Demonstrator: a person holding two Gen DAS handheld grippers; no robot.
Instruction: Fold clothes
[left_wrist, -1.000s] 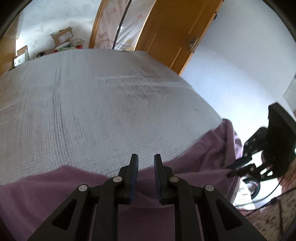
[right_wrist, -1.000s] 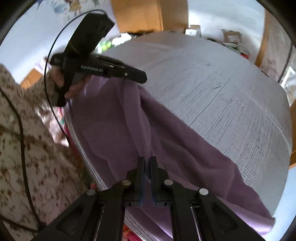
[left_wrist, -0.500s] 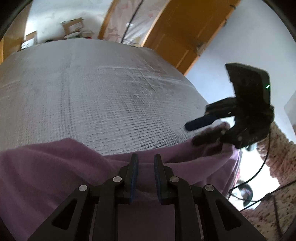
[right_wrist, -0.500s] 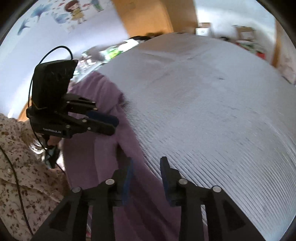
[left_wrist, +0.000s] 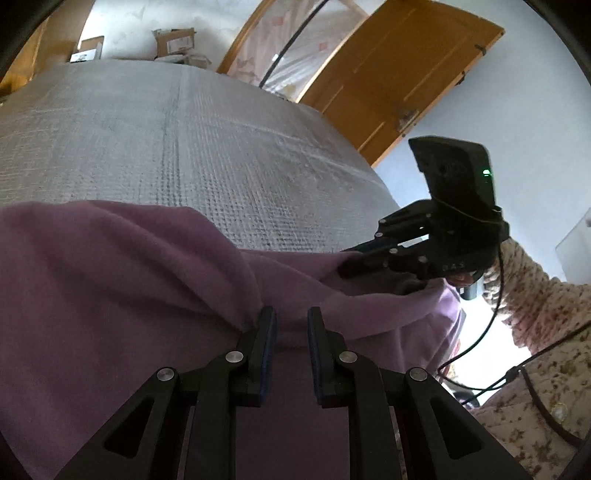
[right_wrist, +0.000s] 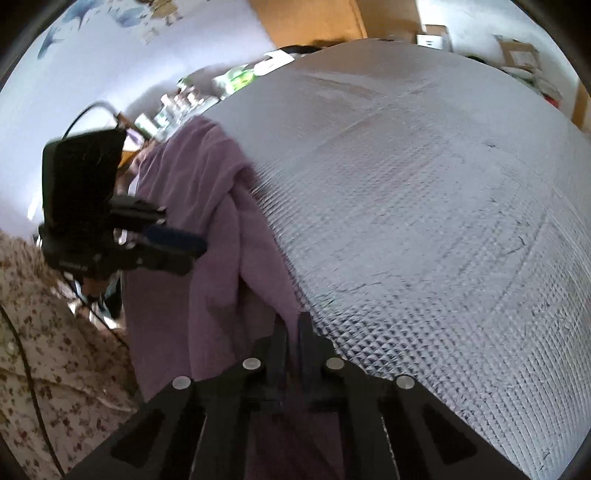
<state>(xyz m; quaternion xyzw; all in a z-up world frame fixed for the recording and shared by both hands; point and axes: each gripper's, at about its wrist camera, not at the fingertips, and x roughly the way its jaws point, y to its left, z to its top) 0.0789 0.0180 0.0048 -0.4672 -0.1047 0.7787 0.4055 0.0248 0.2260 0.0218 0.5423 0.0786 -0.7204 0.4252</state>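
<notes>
Because the purple garment (left_wrist: 122, 280) droops over the bed (left_wrist: 184, 147) edge, my right claw (right_wrist: 291, 334) pinches its hem ahead while my left claw (left_wrist: 290, 321) gapes, fabric between its fingers.

A soft, matt purple cloth garment (left_wrist: 122, 273) with a slightly fuzzy nap lies on a grey woven bed cover (left_wrist: 184, 147) whose surface is rough, ribbed in a fine waffle grid. The left gripper (left_wrist: 290, 321) and the right gripper (right_wrist: 293, 328) are matt black plastic with shiny round metal pins, and the left one's fingers carry blue pads. Behind stand a smooth, semi-gloss wooden door (left_wrist: 388, 85), brown cardboard boxes (left_wrist: 173, 42), and a person's sleeve (left_wrist: 535, 284) of floral printed cloth.
</notes>
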